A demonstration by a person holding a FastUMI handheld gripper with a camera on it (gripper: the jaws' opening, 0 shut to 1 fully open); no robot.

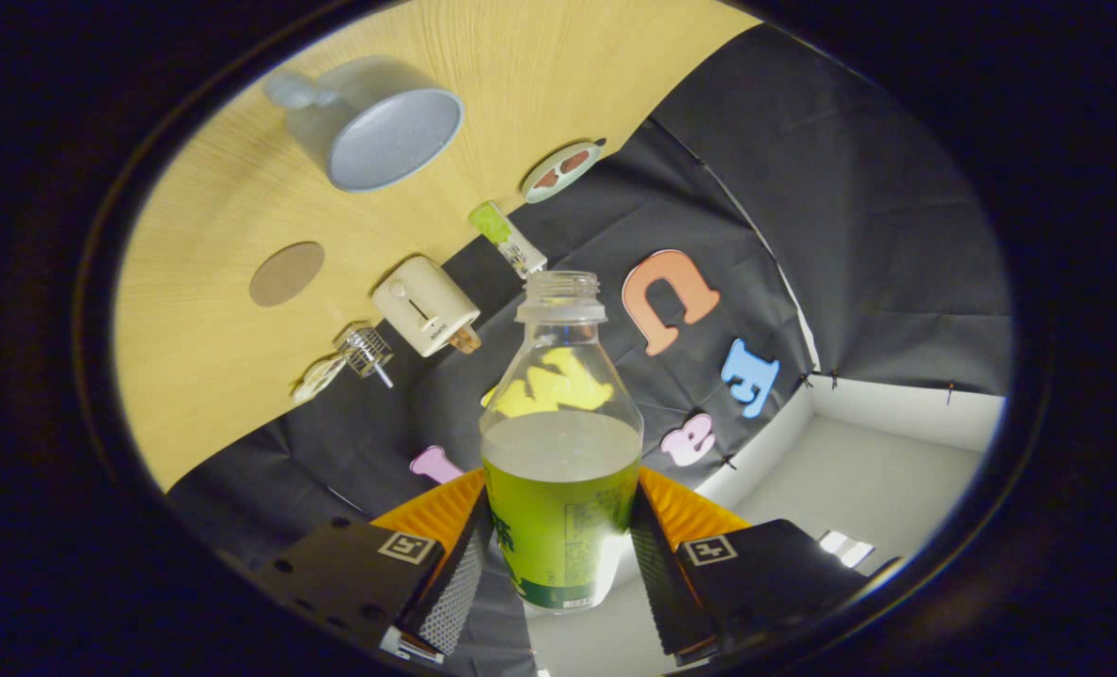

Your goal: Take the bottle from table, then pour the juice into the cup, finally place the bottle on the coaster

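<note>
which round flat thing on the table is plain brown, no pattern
The coaster, the plain brown disc between the cup and the wire whisk. The other disc, by the wall, is pale with dark patches.

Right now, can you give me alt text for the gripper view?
The gripper is shut on an uncapped bottle part full of green juice, lifted and tilted over a wooden table. Beyond it stand a grey cup and a round brown coaster.
</note>
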